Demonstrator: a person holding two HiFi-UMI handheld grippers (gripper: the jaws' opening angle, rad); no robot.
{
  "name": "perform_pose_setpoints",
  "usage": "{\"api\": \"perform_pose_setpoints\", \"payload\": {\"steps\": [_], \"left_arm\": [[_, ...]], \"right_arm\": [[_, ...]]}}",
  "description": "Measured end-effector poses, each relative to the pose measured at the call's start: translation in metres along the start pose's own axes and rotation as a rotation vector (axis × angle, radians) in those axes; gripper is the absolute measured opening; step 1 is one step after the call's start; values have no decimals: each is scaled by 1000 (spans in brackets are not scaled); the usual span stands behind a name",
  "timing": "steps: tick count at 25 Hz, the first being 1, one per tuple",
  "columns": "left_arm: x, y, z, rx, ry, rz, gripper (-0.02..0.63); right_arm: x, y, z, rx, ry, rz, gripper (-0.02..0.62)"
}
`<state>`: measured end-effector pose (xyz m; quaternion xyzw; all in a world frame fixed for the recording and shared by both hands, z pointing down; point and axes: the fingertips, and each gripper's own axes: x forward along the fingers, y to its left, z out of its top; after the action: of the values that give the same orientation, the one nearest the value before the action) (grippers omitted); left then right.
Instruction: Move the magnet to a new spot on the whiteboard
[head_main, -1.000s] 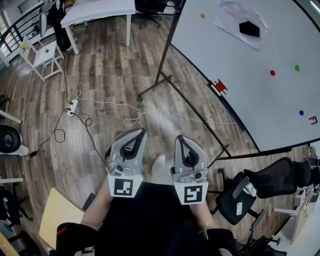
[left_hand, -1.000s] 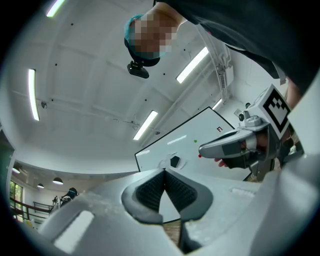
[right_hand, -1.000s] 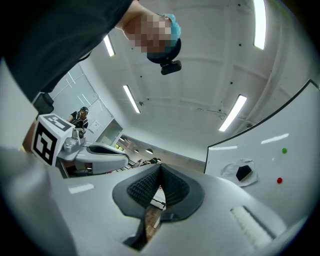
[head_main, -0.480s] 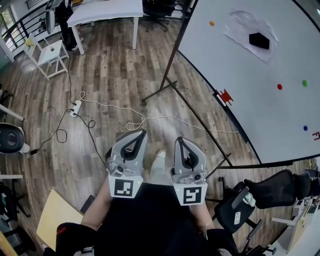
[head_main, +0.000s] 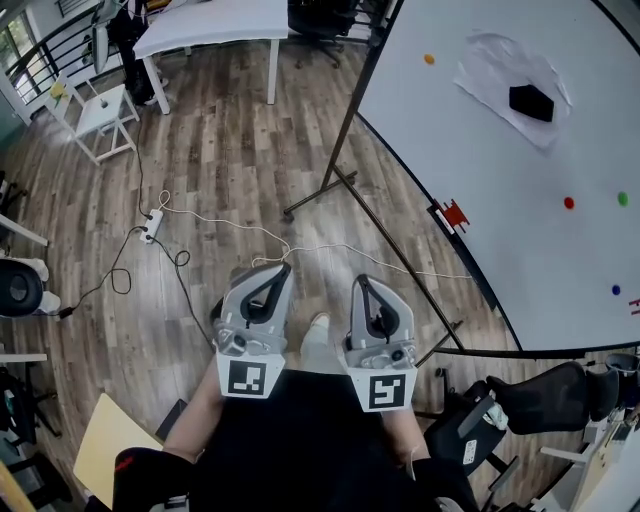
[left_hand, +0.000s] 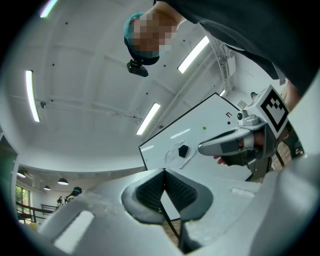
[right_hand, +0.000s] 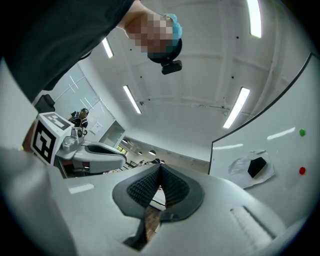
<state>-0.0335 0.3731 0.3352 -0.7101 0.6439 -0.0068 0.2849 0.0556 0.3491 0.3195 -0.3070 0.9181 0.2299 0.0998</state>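
The whiteboard (head_main: 520, 190) stands on the right, well away from both grippers. It carries small round magnets: orange (head_main: 428, 59), red (head_main: 568, 203), green (head_main: 623, 199) and blue (head_main: 615, 290). A black eraser (head_main: 531, 102) sits on a smudged patch, and a red piece (head_main: 455, 213) is at the board's lower edge. My left gripper (head_main: 275, 268) and right gripper (head_main: 362, 280) are held side by side close to my body, tips pointing up. Both are shut with nothing between the pads. The left gripper (left_hand: 162, 172) and right gripper (right_hand: 160, 167) views show their jaws pressed together.
The board's dark stand legs (head_main: 330, 185) spread over the wooden floor. A white cable and power strip (head_main: 150, 225) lie on the left. White tables (head_main: 205, 25) stand at the back, a black office chair (head_main: 540, 385) at lower right, a yellow panel (head_main: 105, 435) at lower left.
The head view has shifted, so the whiteboard and its magnets sit lower and further right in the picture. Both grippers stay shut and in the same place near my body.
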Motion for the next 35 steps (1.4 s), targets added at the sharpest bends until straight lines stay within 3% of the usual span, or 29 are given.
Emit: {"api": "perform_pose_setpoints", "payload": {"steps": [11,24,35], "left_arm": [[77,-7,-21,12,15,15,0],[160,-15,-48,60,52,93,1],[199,-33,-63,67,68,130,0]], "right_arm": [[38,-61,-34,21,-8,31,0],[81,-135,-80,35,-42,101,0],[88,-174,-106,40,-51,136,0]]}}
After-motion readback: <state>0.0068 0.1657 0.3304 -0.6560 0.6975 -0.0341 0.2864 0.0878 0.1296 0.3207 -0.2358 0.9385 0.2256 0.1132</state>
